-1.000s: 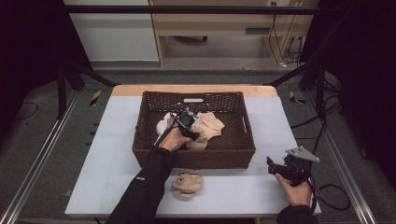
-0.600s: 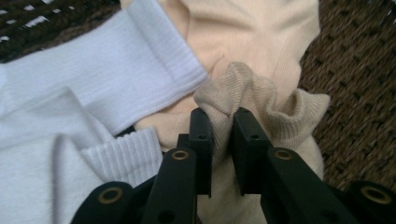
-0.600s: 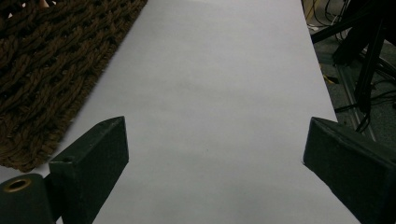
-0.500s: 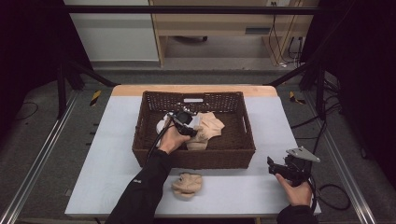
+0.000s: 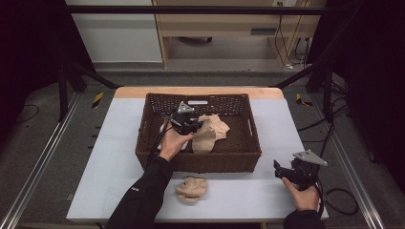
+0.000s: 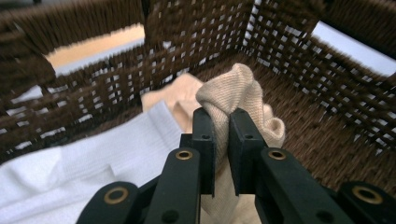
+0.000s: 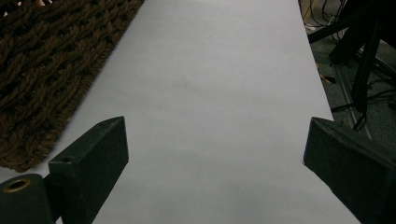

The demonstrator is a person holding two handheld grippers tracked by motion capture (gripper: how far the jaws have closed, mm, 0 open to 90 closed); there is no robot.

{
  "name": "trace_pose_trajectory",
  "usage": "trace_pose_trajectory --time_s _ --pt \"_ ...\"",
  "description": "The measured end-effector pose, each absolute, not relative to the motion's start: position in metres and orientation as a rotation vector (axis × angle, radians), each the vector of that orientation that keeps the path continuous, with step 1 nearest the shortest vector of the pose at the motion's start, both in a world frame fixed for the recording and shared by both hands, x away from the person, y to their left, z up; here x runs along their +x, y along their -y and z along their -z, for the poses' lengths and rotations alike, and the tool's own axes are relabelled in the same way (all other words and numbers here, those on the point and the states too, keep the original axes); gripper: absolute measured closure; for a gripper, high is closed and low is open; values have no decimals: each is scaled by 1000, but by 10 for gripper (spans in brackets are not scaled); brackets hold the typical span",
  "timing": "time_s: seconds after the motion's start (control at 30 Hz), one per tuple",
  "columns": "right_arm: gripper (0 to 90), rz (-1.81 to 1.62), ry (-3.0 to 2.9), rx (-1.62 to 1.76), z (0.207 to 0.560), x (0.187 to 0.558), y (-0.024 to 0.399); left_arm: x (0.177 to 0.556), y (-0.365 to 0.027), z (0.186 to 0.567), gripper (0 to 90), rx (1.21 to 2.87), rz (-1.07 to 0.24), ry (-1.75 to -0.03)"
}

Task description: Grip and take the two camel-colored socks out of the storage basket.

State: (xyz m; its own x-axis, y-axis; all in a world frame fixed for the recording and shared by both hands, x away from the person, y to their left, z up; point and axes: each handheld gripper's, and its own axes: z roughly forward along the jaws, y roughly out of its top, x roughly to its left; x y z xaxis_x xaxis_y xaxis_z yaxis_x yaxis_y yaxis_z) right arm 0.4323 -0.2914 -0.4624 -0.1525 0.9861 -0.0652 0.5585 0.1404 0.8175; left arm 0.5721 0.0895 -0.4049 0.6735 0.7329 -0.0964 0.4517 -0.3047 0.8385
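One brown wicker basket [image 5: 198, 160] sits mid-table; inside it the left gripper [image 6: 222, 126] is clamped on a fold of one beige cloth [image 6: 233, 91], beside one white cloth [image 6: 60, 175]. A second beige cloth [image 5: 191, 187] lies outside on the table. The right gripper [image 7: 212, 154] rests with jaws wide apart. The thin pinch could slip if lifted fast

Right gripper [image 7: 215, 154] fingers [image 7: 93, 154] spread wide, white tabletop [image 7: 210, 93], possibly wicker basket [image 7: 42, 70] alongside

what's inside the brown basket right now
Inside the basket are a beige cloth, pinched by the left hand-held gripper, and a white cloth beside it. The basket floor under both cloths is covered, so anything beneath stays hidden.
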Motion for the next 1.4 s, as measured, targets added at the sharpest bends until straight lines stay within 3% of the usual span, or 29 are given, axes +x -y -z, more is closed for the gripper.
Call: trace_pose_trajectory --time_s 0.33,0.5,1.4 --pt "68 -865 -1787 1482 462 432 292 545 -92 373 821 1809 -465 -767" --pt "67 -864 -1786 1485 463 433 292 536 -97 361 822 1738 -467 -776" --pt "66 -866 -1780 1483 462 431 293 464 -144 300 822 1601 -520 -650"
